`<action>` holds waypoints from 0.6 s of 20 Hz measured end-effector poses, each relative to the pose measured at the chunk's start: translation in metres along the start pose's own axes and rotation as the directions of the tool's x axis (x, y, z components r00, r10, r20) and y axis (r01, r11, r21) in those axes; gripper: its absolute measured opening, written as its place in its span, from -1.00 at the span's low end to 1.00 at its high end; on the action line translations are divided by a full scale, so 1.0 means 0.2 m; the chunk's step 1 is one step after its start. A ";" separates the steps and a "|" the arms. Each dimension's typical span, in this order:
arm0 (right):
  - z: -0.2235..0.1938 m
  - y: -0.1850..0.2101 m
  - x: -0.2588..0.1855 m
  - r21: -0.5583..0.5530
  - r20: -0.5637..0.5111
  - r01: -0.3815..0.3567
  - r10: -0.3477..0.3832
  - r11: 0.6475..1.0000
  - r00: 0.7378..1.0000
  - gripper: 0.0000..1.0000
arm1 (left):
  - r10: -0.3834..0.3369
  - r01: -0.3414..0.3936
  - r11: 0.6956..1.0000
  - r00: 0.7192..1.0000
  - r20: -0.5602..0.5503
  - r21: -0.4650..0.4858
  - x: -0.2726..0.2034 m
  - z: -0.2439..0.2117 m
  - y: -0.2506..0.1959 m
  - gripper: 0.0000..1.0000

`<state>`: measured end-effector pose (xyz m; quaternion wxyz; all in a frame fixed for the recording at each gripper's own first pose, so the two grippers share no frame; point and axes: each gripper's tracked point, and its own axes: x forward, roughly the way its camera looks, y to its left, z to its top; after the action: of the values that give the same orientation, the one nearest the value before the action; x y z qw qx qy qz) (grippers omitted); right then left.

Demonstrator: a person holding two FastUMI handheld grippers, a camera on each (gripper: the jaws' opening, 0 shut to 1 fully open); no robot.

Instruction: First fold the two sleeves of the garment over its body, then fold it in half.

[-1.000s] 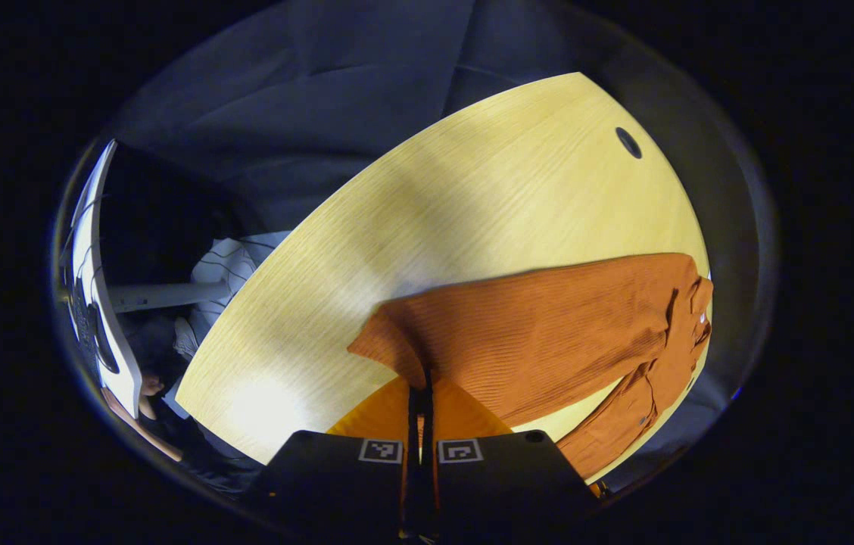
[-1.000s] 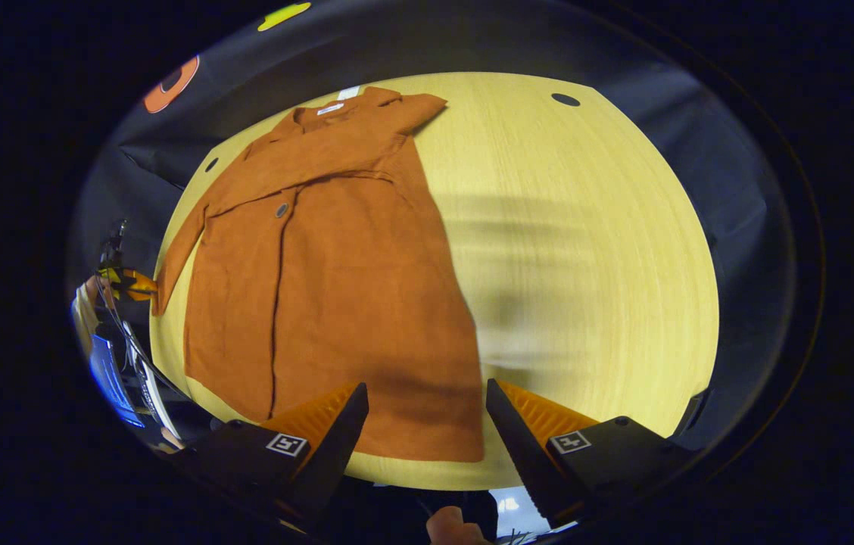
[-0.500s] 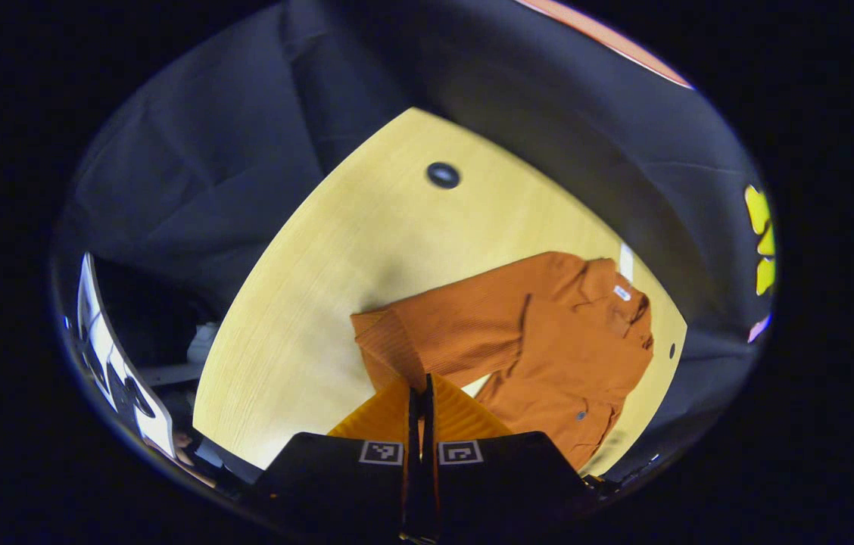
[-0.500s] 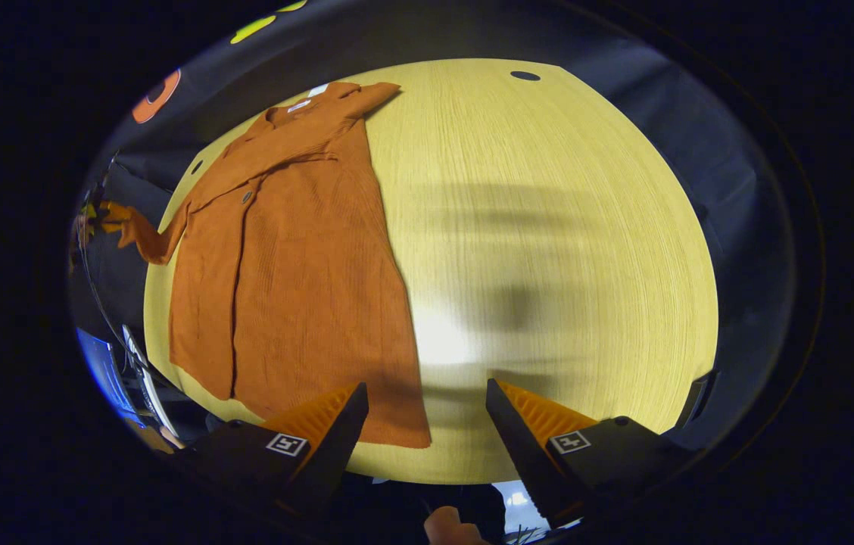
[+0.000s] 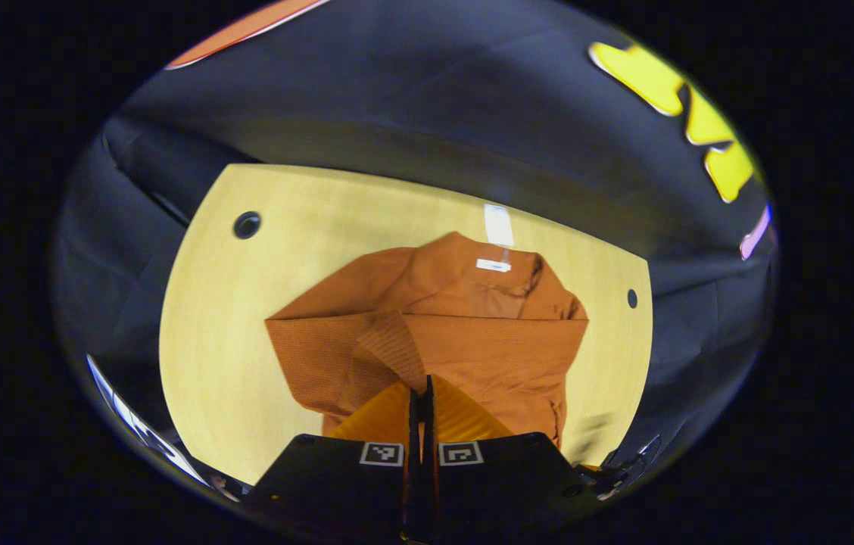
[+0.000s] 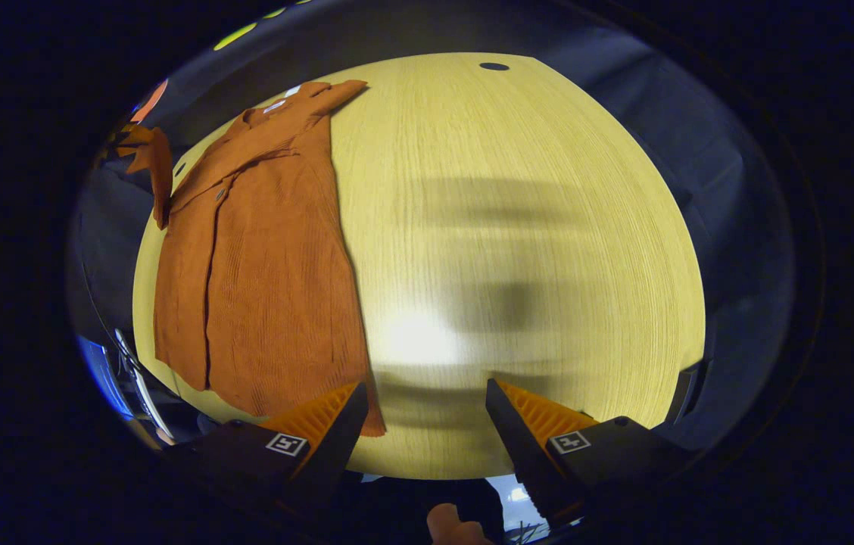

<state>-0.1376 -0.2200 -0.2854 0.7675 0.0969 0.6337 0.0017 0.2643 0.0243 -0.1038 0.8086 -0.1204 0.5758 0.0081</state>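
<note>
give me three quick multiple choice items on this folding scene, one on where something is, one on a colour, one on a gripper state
1. Where does the garment lie on the table in the right gripper view?
A. along the left side
B. across the middle
C. at the far right edge

2. What colour is the garment?
A. navy blue
B. rust orange
C. white

3. How do the two tools stand?
A. both open
B. left tool shut on the sleeve cuff, right tool open
C. left open, right shut on the hem

Answers:
1. A, the cloth runs down the left part of the tabletop, and bare wood covers the middle and right.
2. B, both views show it rust orange.
3. B, the left gripper view shows its fingers pressed together on the ribbed cuff, lifted over the body; the right gripper view shows fingers spread with nothing between them.
</note>
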 end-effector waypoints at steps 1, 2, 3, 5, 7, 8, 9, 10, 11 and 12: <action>-0.02 -0.02 0.00 0.021 -0.003 -0.008 0.008 1.000 1.000 0.99 | 0.000 0.001 1.000 1.000 -0.012 0.027 0.04 0.03 -0.09 -0.94; -0.05 -0.05 0.00 0.031 -0.007 -0.007 0.007 0.999 1.000 0.97 | 0.000 0.002 0.999 1.000 -0.026 0.054 0.09 0.05 -0.18 -0.94; -0.07 -0.08 0.00 0.038 -0.011 -0.003 0.003 0.999 1.000 0.99 | 0.006 -0.002 0.997 0.999 -0.048 0.074 0.15 0.06 -0.25 -0.94; -0.10 -0.11 -0.02 0.057 -0.003 -0.019 0.019 0.998 1.000 0.99 | 0.004 0.005 0.995 0.996 -0.090 0.097 0.27 0.09 -0.40 -0.94; -0.12 -0.13 -0.03 0.096 0.016 -0.038 0.036 0.995 0.999 0.94 | -0.005 0.017 0.994 0.994 -0.109 0.105 0.39 -0.02 -0.48 -1.00; -0.12 -0.13 -0.04 0.113 0.029 -0.042 0.039 0.993 0.999 0.94 | -0.010 0.025 0.993 0.992 -0.128 0.117 0.43 0.01 -0.54 -0.94; -0.12 -0.15 -0.06 0.131 0.043 -0.045 0.040 0.990 0.998 0.94 | -0.021 0.037 0.993 0.990 -0.137 0.111 0.46 0.01 -0.61 -0.94; -0.11 -0.14 -0.07 0.143 0.054 -0.050 0.043 0.988 0.998 0.94 | -0.034 0.047 0.995 0.990 -0.137 0.093 0.49 0.01 -0.67 -0.94; -0.11 -0.15 -0.08 0.149 0.062 -0.050 0.041 0.988 0.997 0.95 | -0.041 0.053 0.995 0.991 -0.131 0.085 0.53 0.02 -0.72 -0.94; -0.11 -0.15 -0.09 0.150 0.068 -0.051 0.041 0.987 0.997 0.96 | -0.039 0.052 0.994 0.990 -0.132 0.094 0.57 0.02 -0.75 -0.94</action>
<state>-0.1668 -0.2483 -0.2759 0.7776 0.1694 0.6046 -0.0320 0.3289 -0.1354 -0.1809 0.7742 -0.0943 0.6242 -0.0461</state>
